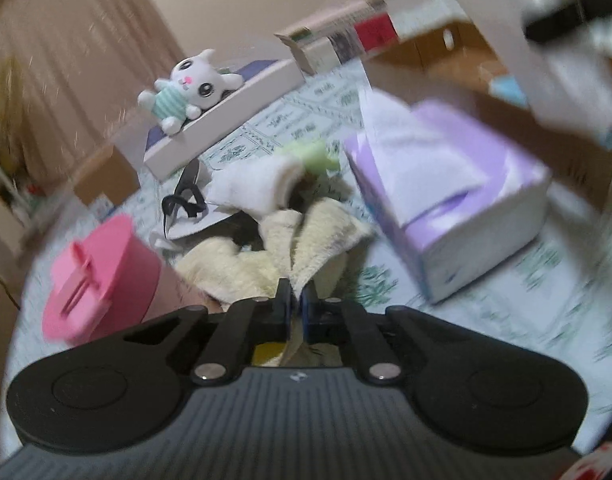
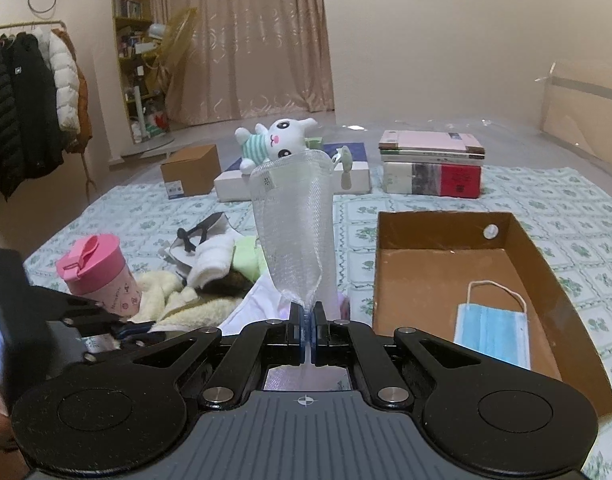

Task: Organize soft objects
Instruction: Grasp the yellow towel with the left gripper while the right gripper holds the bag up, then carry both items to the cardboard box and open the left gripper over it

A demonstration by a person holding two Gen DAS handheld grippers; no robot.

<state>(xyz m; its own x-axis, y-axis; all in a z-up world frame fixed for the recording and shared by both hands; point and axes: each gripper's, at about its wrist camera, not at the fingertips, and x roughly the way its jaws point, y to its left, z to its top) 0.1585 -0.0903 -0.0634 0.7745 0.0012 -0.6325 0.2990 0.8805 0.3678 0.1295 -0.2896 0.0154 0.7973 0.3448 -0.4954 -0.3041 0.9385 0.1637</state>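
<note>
Clear mesh pouch (image 2: 292, 220) pinched in right gripper (image 2: 309, 326), stands upright; box (image 2: 545, 264) lies just right. Left gripper (image 1: 296, 300) clamps yellow towel (image 1: 325, 236).

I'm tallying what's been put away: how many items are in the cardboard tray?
1: a blue face mask lying flat near the front right of the tray. The near corner is hidden behind the hand-held gripper.
</note>
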